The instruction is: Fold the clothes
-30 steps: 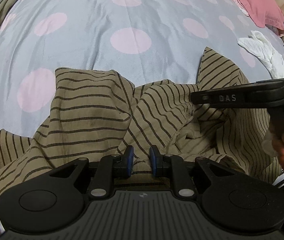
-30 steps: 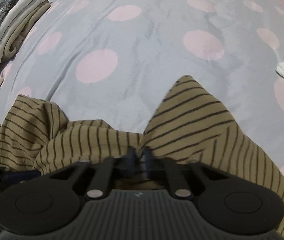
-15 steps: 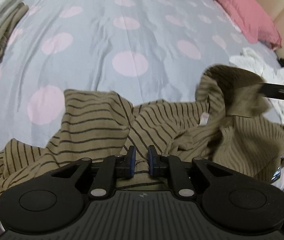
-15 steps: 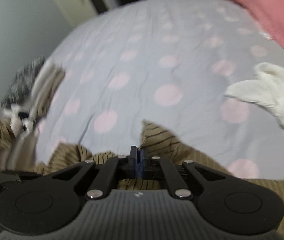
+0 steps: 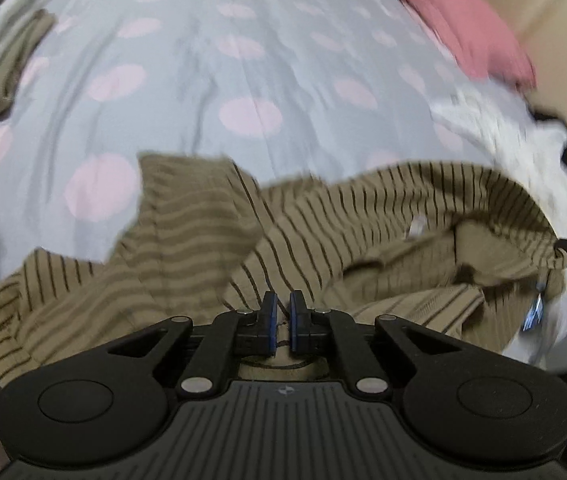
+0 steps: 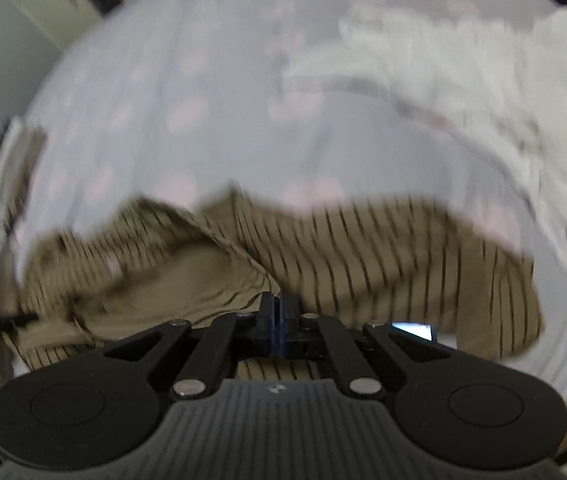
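Observation:
A tan shirt with dark stripes [image 5: 187, 240] lies crumpled on the near part of the bed and is drawn out to the right. My left gripper [image 5: 282, 300] points down at its near edge. Its jaws are closing, and a fold of striped cloth is pinched between the blue pads. In the blurred right wrist view the same shirt [image 6: 383, 248] spreads below my right gripper [image 6: 279, 300], whose pads are shut together on the shirt's edge. That end of the shirt hangs lifted off the sheet.
The bed has a grey sheet with pink dots [image 5: 203, 80]. A white garment [image 5: 491, 120] [image 6: 463, 80] lies at the right and a pink pillow [image 5: 463, 28] at the far right. Folded clothes [image 5: 3, 52] are stacked at the left edge. A small bright screen [image 6: 411, 330] shows under the shirt.
My right gripper has swept far to the right with the shirt's edge, stretching the shirt out. My left gripper's pads have closed in on the cloth and risen slightly.

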{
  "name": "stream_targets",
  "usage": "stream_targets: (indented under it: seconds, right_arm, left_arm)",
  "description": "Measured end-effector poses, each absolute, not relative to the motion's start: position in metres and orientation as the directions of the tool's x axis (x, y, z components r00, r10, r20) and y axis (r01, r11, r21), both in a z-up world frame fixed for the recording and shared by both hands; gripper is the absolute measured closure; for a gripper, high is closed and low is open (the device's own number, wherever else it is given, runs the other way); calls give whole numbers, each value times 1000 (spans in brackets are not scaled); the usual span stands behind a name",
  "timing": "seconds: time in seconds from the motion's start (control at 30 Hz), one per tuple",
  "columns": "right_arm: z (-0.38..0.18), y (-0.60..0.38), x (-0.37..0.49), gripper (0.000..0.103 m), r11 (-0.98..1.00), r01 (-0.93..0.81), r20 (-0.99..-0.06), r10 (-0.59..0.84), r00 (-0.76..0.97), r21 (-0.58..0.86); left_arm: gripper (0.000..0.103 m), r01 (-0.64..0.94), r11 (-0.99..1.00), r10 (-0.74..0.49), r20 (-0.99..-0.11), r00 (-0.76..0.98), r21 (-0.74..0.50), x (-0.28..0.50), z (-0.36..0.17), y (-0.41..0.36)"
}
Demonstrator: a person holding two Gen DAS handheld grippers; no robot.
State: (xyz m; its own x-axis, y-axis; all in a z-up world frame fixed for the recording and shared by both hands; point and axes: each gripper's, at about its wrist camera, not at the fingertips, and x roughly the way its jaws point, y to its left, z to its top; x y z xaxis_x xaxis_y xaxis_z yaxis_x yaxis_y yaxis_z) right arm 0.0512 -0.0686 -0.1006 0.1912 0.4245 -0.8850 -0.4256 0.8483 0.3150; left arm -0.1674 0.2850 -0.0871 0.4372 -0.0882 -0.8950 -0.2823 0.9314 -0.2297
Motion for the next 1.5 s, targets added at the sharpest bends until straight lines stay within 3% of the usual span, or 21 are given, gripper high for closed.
stream_targets:
  seconds: [0.13,0.2,0.3,0.4,0.5,0.67,0.8,0.87,0.9,0.93,0.97,1.0,1.2,1.37,1.5]
  right_arm:
    - [-120,-72,41,100,831,-479,-910,391,142,282]
    - [-115,-72,39,95,822,-511,-907,386,171,253]
    - [-98,-70,34,88,803,-547,-876,420,239,235]
    - [-85,-63,33,72,759,-620,-830,466,306,197]
    - [-80,-50,29,69,702,-691,-802,506,317,170]
    - [-84,-28,22,53,606,-789,-795,525,304,99]
    - [-93,-18,13,47,538,-843,-802,505,320,3]
    - [-101,-16,14,55,528,-849,-810,487,328,-26]
    - [-104,-16,17,61,528,-849,-813,485,321,-20]
    - [-107,-17,19,78,529,-849,-817,484,314,-12]
    - [-108,-18,23,95,537,-844,-819,487,302,9]
    - [-109,-20,28,98,545,-838,-821,491,290,30]
    - [-92,-49,54,101,645,-695,-760,611,220,318]
    - [-104,-78,84,101,671,-437,-704,701,111,599]
    - [-129,-84,99,101,686,-287,-706,706,43,669]
  left_arm:
    - [98,-227,956,-85,-915,395,-187,-169,-98,269]
    - [97,-210,961,-81,-912,403,-178,-170,-97,267]
    - [83,-203,962,-77,-898,434,-181,-172,-88,268]
    - [75,-189,969,-53,-881,470,-159,-172,-78,269]
    - [74,-169,982,8,-870,492,-87,-165,-71,267]
    - [74,-101,995,56,-864,500,6,-144,-80,257]
    - [74,-108,993,83,-886,455,38,-132,-98,257]
    - [74,-116,993,69,-892,446,19,-130,-103,260]
    - [83,-126,992,60,-893,445,4,-129,-105,262]
    - [94,-135,991,49,-893,447,-13,-129,-106,264]
    - [96,-141,989,31,-894,448,-37,-129,-107,266]
    - [100,-150,987,15,-891,455,-60,-129,-107,267]
    - [103,-209,960,-39,-826,562,-187,-146,-81,283]
    - [103,-232,945,-55,-810,584,-231,-164,-67,299]
    - [103,-280,916,-98,-838,536,-286,-169,-79,315]
